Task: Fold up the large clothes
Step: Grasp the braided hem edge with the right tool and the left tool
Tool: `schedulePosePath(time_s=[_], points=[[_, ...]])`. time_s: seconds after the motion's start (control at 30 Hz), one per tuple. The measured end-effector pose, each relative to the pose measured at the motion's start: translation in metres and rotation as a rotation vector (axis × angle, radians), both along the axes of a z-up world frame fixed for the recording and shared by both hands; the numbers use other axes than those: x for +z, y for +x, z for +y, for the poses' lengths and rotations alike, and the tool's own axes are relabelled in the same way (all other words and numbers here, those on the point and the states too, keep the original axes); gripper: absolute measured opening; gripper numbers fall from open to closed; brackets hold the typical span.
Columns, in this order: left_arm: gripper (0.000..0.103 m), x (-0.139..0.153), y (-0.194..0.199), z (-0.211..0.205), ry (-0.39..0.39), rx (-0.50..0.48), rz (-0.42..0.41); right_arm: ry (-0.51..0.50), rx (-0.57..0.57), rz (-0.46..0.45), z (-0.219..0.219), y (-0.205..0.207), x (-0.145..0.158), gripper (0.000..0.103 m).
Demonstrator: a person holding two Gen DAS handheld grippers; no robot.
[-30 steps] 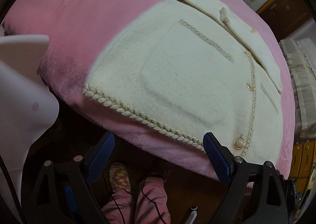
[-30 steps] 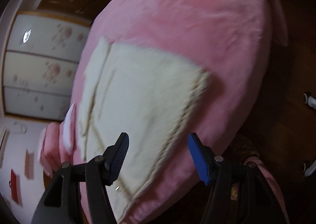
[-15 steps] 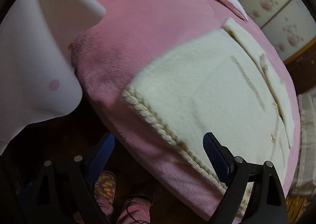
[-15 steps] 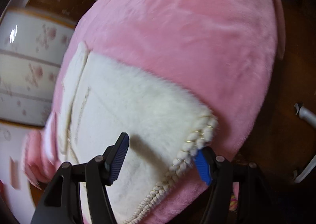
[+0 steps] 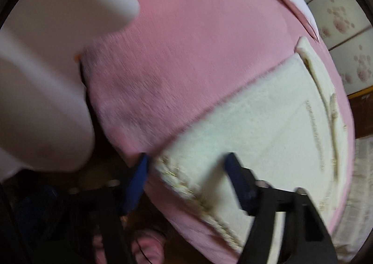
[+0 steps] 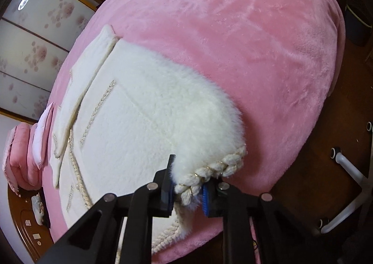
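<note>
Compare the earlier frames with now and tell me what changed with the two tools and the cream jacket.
The right tool has just been closing and now pinches the jacket's braided hem corner, bunching it up. The left tool came down to the opposite hem corner, its jaws closing around it, pads not clearly pressing yet. The jacket otherwise lies flat on the pink blanket.

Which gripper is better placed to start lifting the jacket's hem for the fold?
Right. The right gripper is clamped on the cream jacket's braided hem corner. The left gripper's jaws, just closing, only straddle the other corner.
</note>
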State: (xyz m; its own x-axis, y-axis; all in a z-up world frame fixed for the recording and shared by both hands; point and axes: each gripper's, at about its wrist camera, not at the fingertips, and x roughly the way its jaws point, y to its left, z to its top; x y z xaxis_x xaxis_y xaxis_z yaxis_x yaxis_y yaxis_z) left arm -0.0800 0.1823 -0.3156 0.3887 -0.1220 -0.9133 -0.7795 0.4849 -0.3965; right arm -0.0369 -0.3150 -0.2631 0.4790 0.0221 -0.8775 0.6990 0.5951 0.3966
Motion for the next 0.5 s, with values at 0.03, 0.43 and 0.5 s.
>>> schedulePosePath(time_s=[0.03, 0.43, 0.5], points=[[0.049, 0.001, 0.002, 0.0, -0.03, 0.0, 0.009, 0.008, -0.004, 0.002, -0.002, -0.001, 0.002, 0.016], [0.017, 0.069, 0.05, -0.018, -0.066, -0.271, 0.109, 0.042, 0.111, -0.039, 0.025, 0.029, 0.07, 0.014], [0.014, 0.084, 0.062, -0.021, -0.086, -0.323, 0.126, 0.054, 0.13, -0.051, 0.031, 0.036, 0.083, 0.014]])
